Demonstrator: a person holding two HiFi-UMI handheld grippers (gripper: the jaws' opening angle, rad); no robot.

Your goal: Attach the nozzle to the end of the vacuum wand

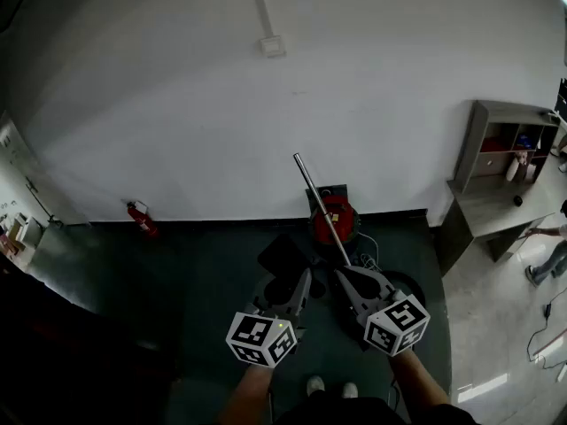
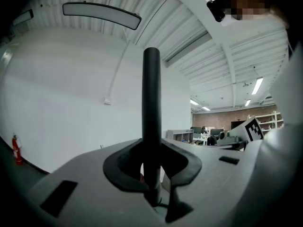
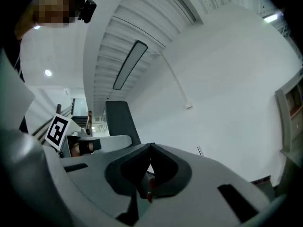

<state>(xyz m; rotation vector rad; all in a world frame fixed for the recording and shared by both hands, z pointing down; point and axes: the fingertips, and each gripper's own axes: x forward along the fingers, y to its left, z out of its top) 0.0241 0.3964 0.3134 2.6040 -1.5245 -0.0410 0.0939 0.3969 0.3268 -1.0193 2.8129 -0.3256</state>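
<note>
Standing on a dark green floor (image 1: pixel 195 290) facing a plain white wall (image 1: pixel 177 87), with a two-jaw tool in each hand, both pointing level. Pinching a black plastic tube-shaped vacuum nozzle (image 2: pixel 151 93) in the left tool (image 2: pixel 152 148), pads closed on the tube's lower part, the tube rising upright toward 12 o'clock in the left gripper view. Holding the right tool (image 3: pixel 150 150) pressed together, with nothing solid between its pads and only a sliver of red showing through the slit. From the head view, at 12 o'clock of the right tool, a thin silver metal vacuum wand (image 1: pixel 321 206), tilted, climbing toward 11 o'clock from just beside that tool's tip to a bare upper end in front of the wall. Lower end of the wand hidden behind the right tool, so contact between the two impossible to judge. Directly behind the wand, at 12 o'clock, a round red vacuum canister (image 1: pixel 344 220) on the floor near the wall's foot. Nozzle not joined to the wand, well apart from its bare upper end. At 10 o'clock, against the base of the wall, a small red fire extinguisher (image 1: pixel 142 219). At 2 o'clock, a grey open-fronted shelf unit (image 1: pixel 471 149) beside the wall. At 3 o'clock, a person (image 1: pixel 551 257) partly in frame at the picture's edge.
</note>
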